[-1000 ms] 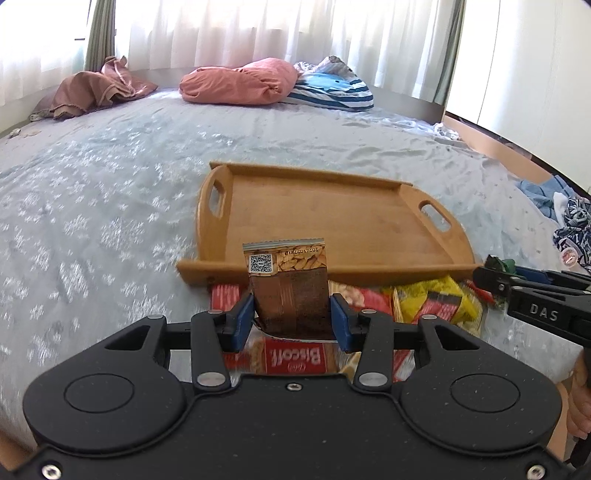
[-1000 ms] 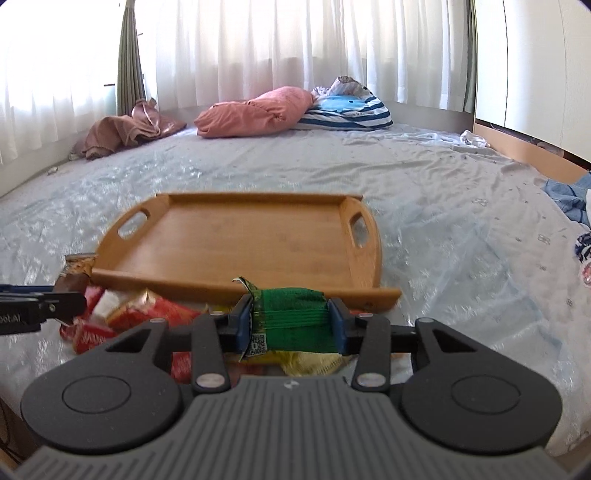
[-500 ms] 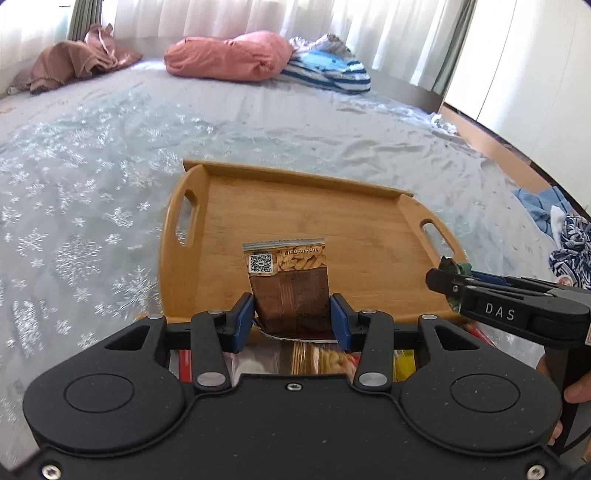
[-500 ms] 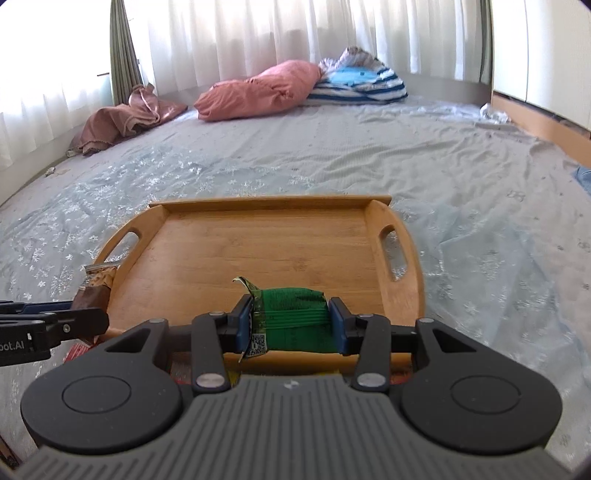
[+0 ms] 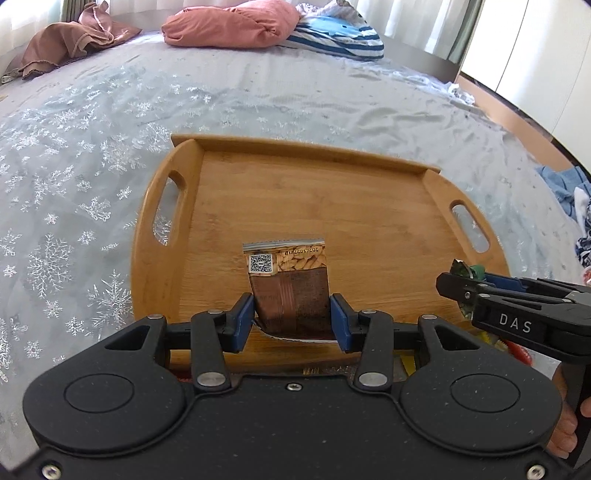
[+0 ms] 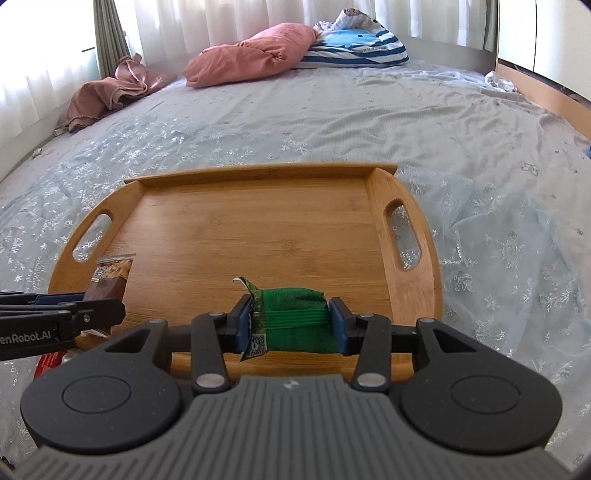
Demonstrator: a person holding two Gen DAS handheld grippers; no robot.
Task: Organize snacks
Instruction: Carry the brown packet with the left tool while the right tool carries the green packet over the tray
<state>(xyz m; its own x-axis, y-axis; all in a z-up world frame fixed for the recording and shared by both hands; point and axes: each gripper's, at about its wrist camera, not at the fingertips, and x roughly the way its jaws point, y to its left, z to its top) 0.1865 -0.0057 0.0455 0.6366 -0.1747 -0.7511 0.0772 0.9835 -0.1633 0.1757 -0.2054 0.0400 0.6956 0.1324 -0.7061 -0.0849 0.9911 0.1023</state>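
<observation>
My left gripper [image 5: 291, 317] is shut on a brown peanut snack packet [image 5: 290, 286] and holds it upright over the near left part of the empty wooden tray [image 5: 332, 199]. My right gripper [image 6: 291, 321] is shut on a green snack packet [image 6: 295, 317] over the tray's [image 6: 258, 221] near edge. Each gripper shows in the other's view: the right one [image 5: 461, 286] at the tray's near right, the left one [image 6: 107, 306] with its brown packet [image 6: 110, 273] at the near left.
The tray lies on a bed with a pale blue snowflake cover [image 5: 74, 166]. Loose snack packets [image 5: 513, 349] lie in front of the tray, mostly hidden by the grippers. A pink pillow [image 5: 229, 24], a striped pillow [image 5: 336, 35] and brown cloth [image 5: 70, 44] lie at the far end.
Both grippers have risen and moved forward from the snack pile to above the tray's near part, each still holding its packet.
</observation>
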